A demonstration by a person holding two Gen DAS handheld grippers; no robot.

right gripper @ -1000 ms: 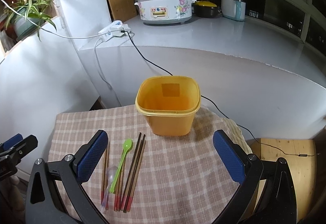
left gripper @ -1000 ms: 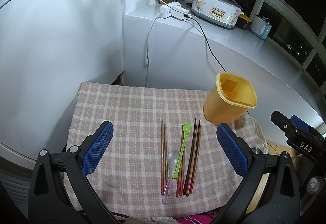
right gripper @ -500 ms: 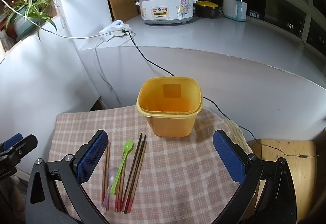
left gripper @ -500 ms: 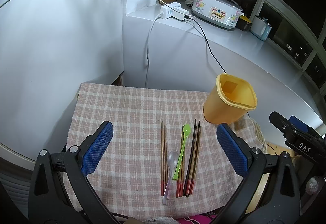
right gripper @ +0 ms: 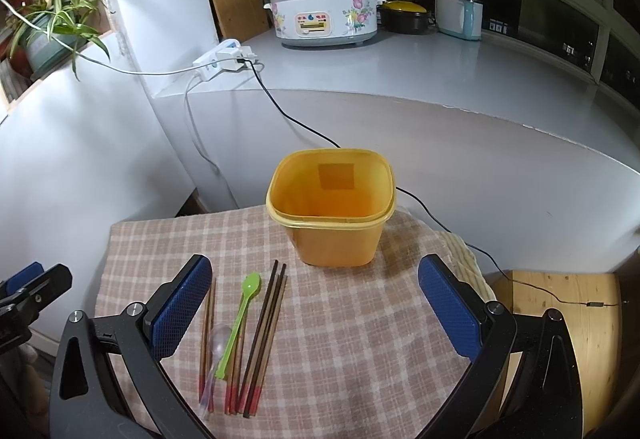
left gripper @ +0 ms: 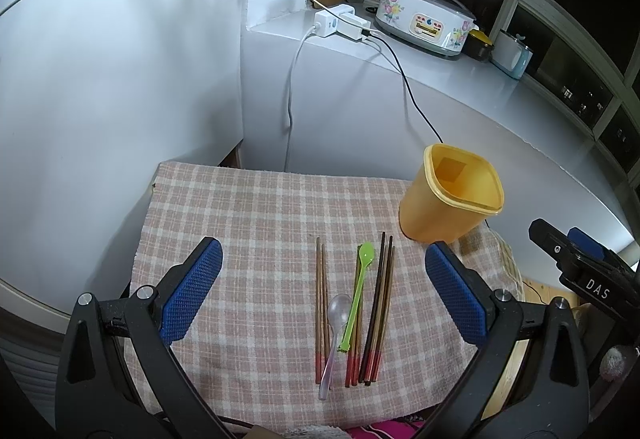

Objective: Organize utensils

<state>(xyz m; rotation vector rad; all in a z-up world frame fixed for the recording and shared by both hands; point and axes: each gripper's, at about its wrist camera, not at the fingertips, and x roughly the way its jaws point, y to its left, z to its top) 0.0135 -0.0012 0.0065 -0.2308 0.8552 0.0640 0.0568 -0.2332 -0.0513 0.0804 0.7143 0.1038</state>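
Left gripper (left gripper: 322,285): spread wide, gripped nothing, hung above the near part of the checked cloth.
Left gripper's blue pads (left gripper: 192,297): one on each side of the utensil row, well apart from it.
Right gripper (right gripper: 316,309): spread wide too, gripped nothing, pointed straight at the cup.
Right gripper's blue pads (right gripper: 450,309): far apart, nothing between them but cloth and the dark sticks.
Yellow plastic cup (left gripper: 452,199): stood upright ahead and to the right of the left gripper, dead ahead of the right one, mouth up, nothing seen inside.
Green spoon (left gripper: 356,297): lay between the left gripper's fingers, bowl end pointing away, handle end near, resting across some chopsticks.
Clear spoon (left gripper: 334,335): lay just left of the green spoon, bowl touching its handle, thin handle reaching back toward the gripper.
Brown chopsticks with red tips (left gripper: 321,309): lay leftmost in the row, side by side, red ends near.
Dark chopsticks (left gripper: 380,311): lay rightmost in the row, close together, red ends near, far ends close to the cup but apart from it.
Checked cloth (left gripper: 256,223): spread flat under the cup and all the utensils.
Rice cooker with flowers (right gripper: 324,15): sat far ahead on the white counter.
Black cord (right gripper: 296,121): ran down from the white power strip (right gripper: 222,59), behind the cup.
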